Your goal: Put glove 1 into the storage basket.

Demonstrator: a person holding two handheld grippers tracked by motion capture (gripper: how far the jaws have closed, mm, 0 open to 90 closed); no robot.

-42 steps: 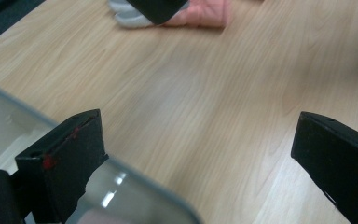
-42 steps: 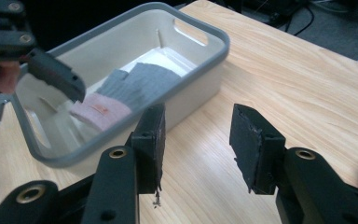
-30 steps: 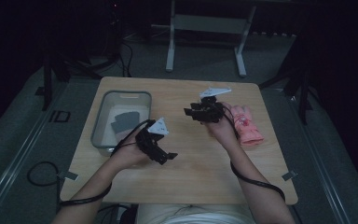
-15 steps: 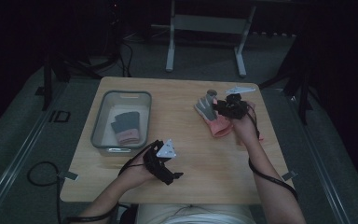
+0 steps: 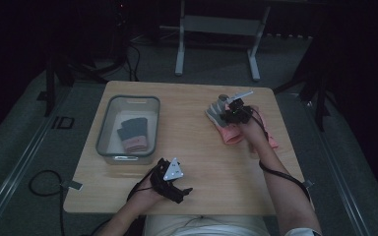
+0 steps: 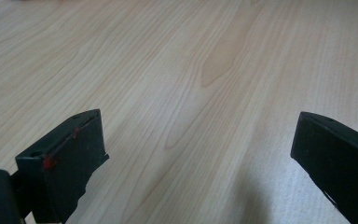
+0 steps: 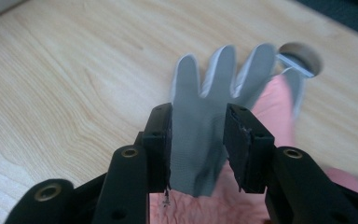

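Note:
A grey glove [image 7: 205, 93] with pale-edged fingers is pinched at the palm by my right gripper [image 7: 198, 116], which is shut on it. The glove's fingers spread out beyond the jaws. Under it lies a pink glove [image 7: 270, 112]. In the high view, the right gripper [image 5: 226, 111] holds the grey glove [image 5: 214, 112] over the pink glove [image 5: 231, 133] at the table's right side. My left gripper [image 5: 183, 191] hovers near the front edge, open, and its jaws [image 6: 196, 135] stand wide apart over bare wood.
A clear grey bin [image 5: 104, 129] stands at the table's left, with a folded grey and pink glove [image 5: 133, 133] inside. A round hole [image 7: 304, 55] in the table top lies just beyond the gloves. Dark floor and cables surround the table [image 5: 187, 103].
The left hand drew back from beside the bin to the front edge. The right gripper swung right to the pink gloves and now has the grey glove in its jaws.

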